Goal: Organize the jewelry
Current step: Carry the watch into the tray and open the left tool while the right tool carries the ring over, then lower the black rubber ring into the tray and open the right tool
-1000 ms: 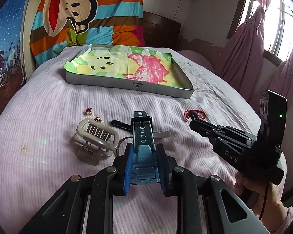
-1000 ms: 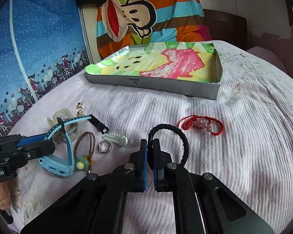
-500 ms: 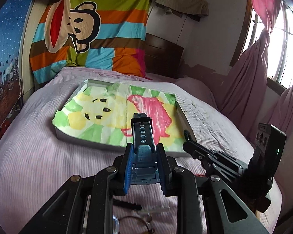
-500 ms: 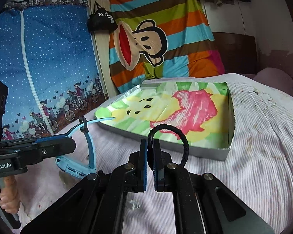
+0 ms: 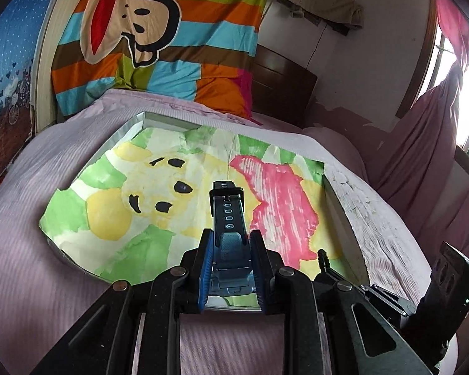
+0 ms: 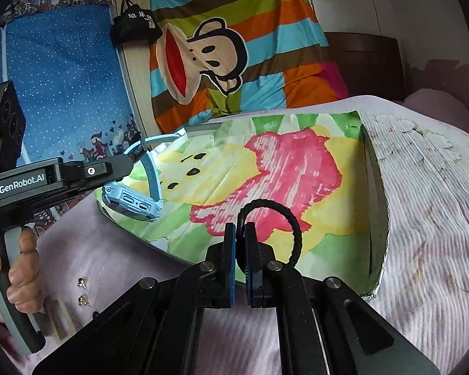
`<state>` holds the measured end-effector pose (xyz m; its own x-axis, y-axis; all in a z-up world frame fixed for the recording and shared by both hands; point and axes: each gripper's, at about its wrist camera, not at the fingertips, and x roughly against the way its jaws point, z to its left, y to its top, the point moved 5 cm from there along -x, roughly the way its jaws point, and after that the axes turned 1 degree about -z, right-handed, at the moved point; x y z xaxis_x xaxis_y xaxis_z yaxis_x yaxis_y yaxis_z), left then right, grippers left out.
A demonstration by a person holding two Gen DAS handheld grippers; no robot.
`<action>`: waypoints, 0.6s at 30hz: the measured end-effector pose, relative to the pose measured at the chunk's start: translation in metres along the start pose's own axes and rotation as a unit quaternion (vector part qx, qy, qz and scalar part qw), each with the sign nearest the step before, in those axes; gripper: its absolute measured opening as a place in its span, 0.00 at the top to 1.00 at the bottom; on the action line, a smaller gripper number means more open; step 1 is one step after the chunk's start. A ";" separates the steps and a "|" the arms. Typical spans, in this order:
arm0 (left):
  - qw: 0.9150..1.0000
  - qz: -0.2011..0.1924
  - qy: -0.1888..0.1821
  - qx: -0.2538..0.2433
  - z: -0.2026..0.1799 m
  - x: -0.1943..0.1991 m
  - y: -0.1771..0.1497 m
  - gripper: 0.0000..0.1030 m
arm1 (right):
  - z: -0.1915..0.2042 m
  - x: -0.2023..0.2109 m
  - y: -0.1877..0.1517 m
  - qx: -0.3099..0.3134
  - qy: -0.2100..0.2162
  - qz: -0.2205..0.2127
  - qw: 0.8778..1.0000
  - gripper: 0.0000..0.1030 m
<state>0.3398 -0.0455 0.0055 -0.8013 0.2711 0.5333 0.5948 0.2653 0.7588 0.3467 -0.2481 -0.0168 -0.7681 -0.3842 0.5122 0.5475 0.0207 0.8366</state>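
- Looking from the left side first: a person's hand [image 6: 18,268] is wrapped around the grey-and-black handle of the left gripper [image 5: 231,268], down in the lower left of the right wrist view.
- That left gripper is clamped on a light blue plastic smartwatch with a rubber strap [image 5: 231,243]. The pads squeeze the watch body from both sides, and the strap with its row of holes sticks out forward past the fingertips.
- In the right wrist view the watch [image 6: 134,201] hangs in the air over the near left corner of the tray, not touching it as far as I can tell.
- Two small gold-coloured stud earrings [image 6: 83,292] lie on the pale pink ribbed bedspread [image 6: 422,234], just beside that hand.
- Middle of everything is the shallow silver cardboard tray lined with a green, yellow and pink cartoon paper [image 5: 347,215], sitting flat on the bed.
- Further right, the right gripper [image 6: 240,259] is pinched tight on a black braided hair tie [image 6: 284,222]. The loop curls up and to the right of the closed pads, above the near edge of the tray.
- Behind it all a striped cartoon-monkey blanket [image 5: 159,40] is up against the wall.
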 end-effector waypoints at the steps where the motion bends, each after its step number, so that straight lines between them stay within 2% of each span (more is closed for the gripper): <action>1: 1.000 0.002 0.001 0.004 0.003 -0.001 -0.002 0.79 | 0.001 -0.003 -0.001 0.004 0.000 0.004 1.000 0.95; 6: 1.000 0.013 0.006 0.001 0.004 -0.004 -0.004 0.78 | 0.005 -0.012 -0.005 0.024 -0.010 0.023 0.999 0.95; 10: 1.000 0.012 0.024 -0.015 0.002 -0.001 -0.004 0.77 | 0.003 -0.013 -0.006 0.022 -0.012 0.024 0.999 0.95; 13: 0.999 0.011 0.033 -0.023 0.000 0.004 -0.007 0.58 | 0.001 -0.010 -0.007 0.020 -0.012 0.022 0.999 0.93; 14: 0.999 0.005 0.035 -0.022 0.000 0.008 -0.007 0.48 | 0.000 -0.009 -0.007 0.018 -0.013 0.020 1.000 0.93; 15: 0.999 -0.004 0.034 -0.022 0.000 0.013 -0.007 0.45 | -0.001 -0.008 -0.008 0.015 -0.014 0.018 1.000 0.91; 17: 0.999 -0.014 0.031 -0.025 -0.002 0.021 -0.006 0.45 | -0.004 -0.004 -0.008 0.008 -0.019 0.010 1.000 0.80; 18: 0.999 -0.018 0.034 -0.028 -0.002 0.025 -0.006 0.44 | -0.005 -0.001 -0.008 0.006 -0.020 0.003 1.000 0.70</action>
<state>0.3164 -0.0422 0.0153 -0.8255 0.1976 0.5287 0.5630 0.2204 0.7966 0.3442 -0.2521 -0.0250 -0.7773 -0.3461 0.5253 0.5490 0.0346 0.8351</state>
